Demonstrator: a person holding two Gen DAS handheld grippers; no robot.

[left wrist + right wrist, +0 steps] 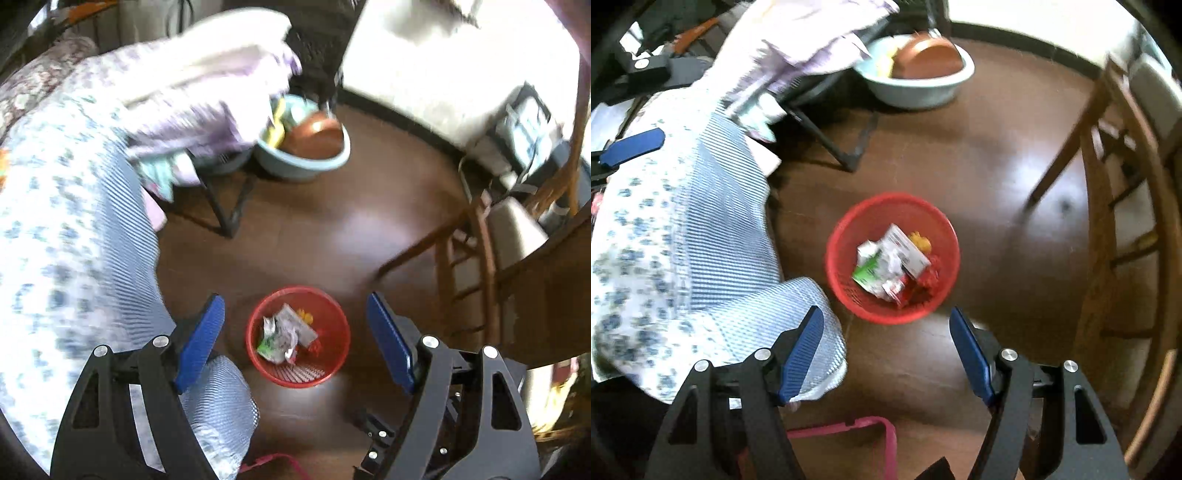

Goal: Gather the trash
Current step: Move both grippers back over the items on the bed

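1. Both tongs hang spread and empty above the floor: the left tongs (295,339) and the right tongs (886,354).
2. Below them, a red mesh basket (846,280) stands on the dark wooden floor (979,166), beside a blue-patterned bedcover (683,240).
3. Inside the basket lies the trash (892,258): crumpled white paper, a green-and-white wrapper, a small white carton, something yellow and red scraps.
4. Farther off, a pale blue basin (916,92) holds a brown bowl (927,59).
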